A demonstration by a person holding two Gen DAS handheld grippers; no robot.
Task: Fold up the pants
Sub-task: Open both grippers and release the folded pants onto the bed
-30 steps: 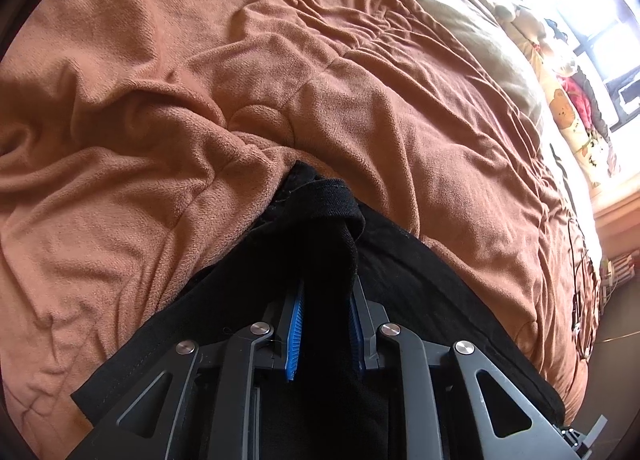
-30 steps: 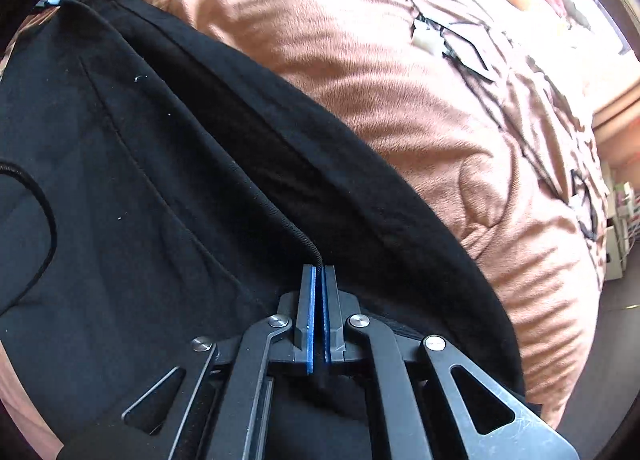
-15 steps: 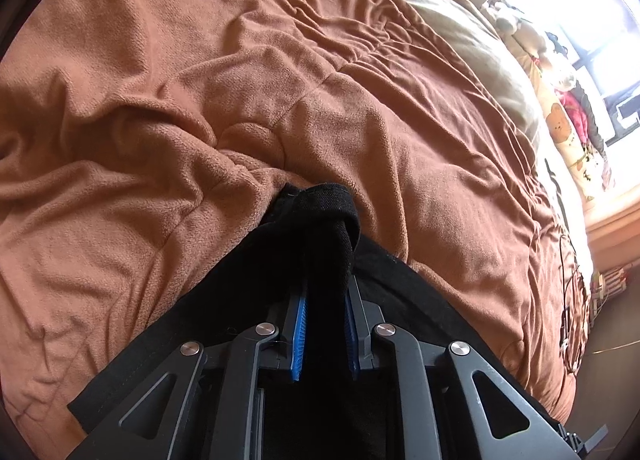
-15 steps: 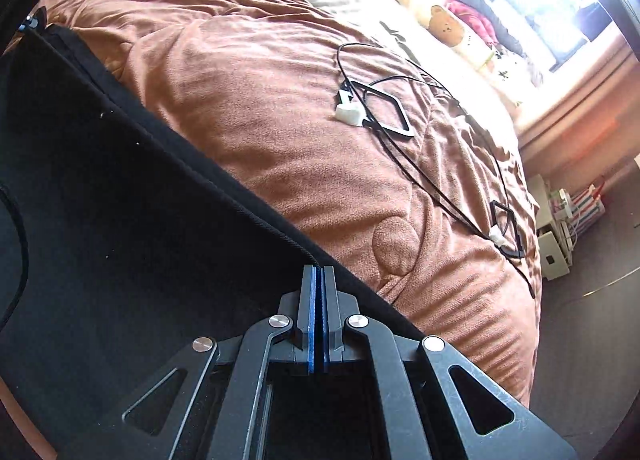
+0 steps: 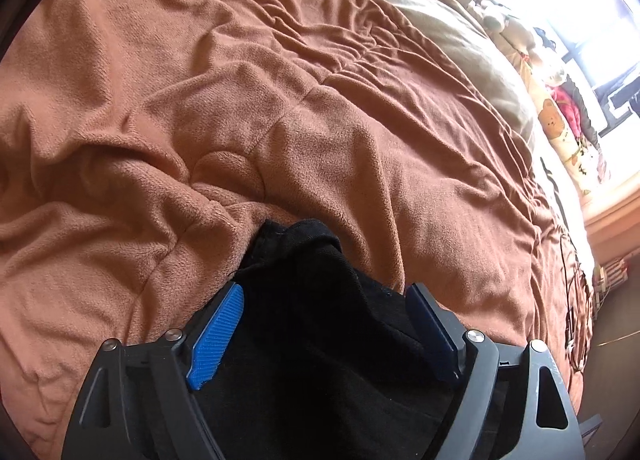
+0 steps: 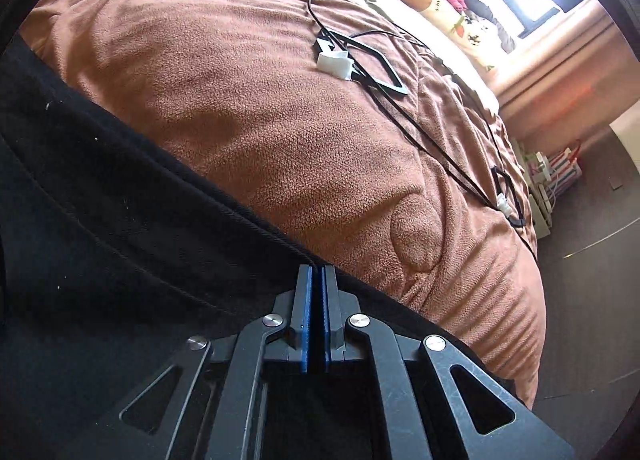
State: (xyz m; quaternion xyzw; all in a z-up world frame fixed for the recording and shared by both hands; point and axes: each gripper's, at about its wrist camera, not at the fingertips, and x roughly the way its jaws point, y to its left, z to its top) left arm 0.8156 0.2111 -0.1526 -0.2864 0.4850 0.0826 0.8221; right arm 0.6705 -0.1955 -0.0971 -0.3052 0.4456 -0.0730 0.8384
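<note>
Rumpled rust-brown fleece blanket (image 5: 280,108) fills both views, with a bright window at the upper right. My left gripper (image 5: 324,300) has just spread wide at the bottom centre; the black cotton pants (image 5: 316,324) lie loose between its blue pads (image 5: 218,334), untouched. My right gripper (image 6: 316,280), lower centre, is pinched almost closed on the pants' edge (image 6: 140,220). Black cables (image 6: 400,116) trail toward the upper right.

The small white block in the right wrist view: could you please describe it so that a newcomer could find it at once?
Start from the brown blanket covering the bed, then follow the thin black cable that runs across it. The white block lies at the cable's looped far end, against a flat black frame; it is the largest white thing on the brown fleece.
</note>
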